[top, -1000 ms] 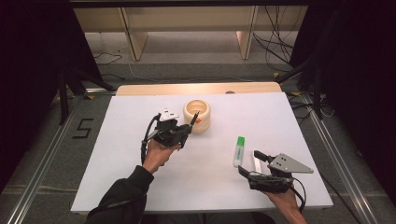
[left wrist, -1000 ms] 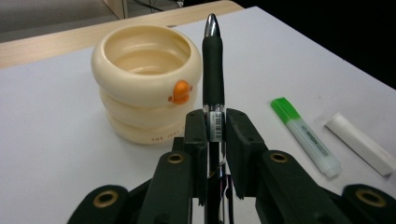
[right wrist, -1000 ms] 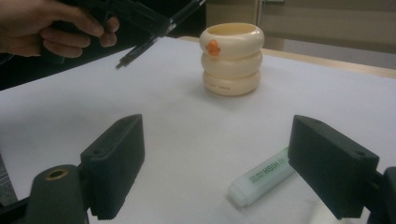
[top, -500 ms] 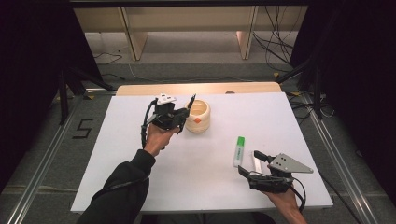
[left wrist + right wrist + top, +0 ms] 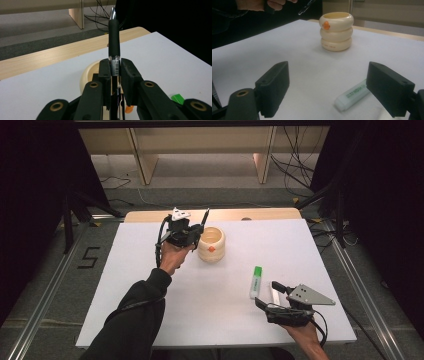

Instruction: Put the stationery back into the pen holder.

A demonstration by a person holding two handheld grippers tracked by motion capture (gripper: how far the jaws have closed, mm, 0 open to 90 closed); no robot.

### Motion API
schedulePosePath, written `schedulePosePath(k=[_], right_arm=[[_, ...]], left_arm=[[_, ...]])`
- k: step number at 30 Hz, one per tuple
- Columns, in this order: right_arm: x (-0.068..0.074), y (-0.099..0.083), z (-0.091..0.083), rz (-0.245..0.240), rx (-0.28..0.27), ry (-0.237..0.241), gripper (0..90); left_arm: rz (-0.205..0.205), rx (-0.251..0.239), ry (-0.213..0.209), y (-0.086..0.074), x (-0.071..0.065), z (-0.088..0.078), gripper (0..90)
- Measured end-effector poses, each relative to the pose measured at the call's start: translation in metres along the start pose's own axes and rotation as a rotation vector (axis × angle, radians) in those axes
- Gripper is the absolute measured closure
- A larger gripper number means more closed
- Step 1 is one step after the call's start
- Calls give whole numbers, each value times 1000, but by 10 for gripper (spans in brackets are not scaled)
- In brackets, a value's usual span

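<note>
While I read the high view, my left gripper (image 5: 192, 231) sits at the far side of the white table (image 5: 125, 285), just left of the cream cup (image 5: 211, 244), jaws clamped on a black pen (image 5: 203, 218) that pokes up and away over the cup's left rim; my right gripper (image 5: 270, 296) rests near the front right, jaws apart, nothing in them, with the green-capped marker (image 5: 256, 281) lying flat just beyond its tips; left gripper view: both pads pinch the pen (image 5: 114, 40) at its labelled barrel, tip pointing up, cup (image 5: 88, 75) right behind the jaws; right gripper view: jaws wide and empty, marker (image 5: 353, 96) on the table between them nearer the right one, ribbed cup (image 5: 336, 31) upright farther off, well apart.
</note>
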State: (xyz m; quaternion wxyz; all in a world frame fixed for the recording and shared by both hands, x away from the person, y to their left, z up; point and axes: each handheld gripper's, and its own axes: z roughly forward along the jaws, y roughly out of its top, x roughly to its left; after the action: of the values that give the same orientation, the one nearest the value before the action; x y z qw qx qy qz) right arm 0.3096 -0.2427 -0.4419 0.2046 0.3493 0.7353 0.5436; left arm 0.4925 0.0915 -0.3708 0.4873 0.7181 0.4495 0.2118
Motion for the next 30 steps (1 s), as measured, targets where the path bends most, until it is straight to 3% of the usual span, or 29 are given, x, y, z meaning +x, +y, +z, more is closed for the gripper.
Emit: schedulePosePath(k=[21,30], right_arm=[[1,0,0,3,-2,9,197],[0,0,0,5,-5,10,197]], left_arm=[[-5,-11,7,19,1,38,786],[-33,-23,24,24,5,47,786]])
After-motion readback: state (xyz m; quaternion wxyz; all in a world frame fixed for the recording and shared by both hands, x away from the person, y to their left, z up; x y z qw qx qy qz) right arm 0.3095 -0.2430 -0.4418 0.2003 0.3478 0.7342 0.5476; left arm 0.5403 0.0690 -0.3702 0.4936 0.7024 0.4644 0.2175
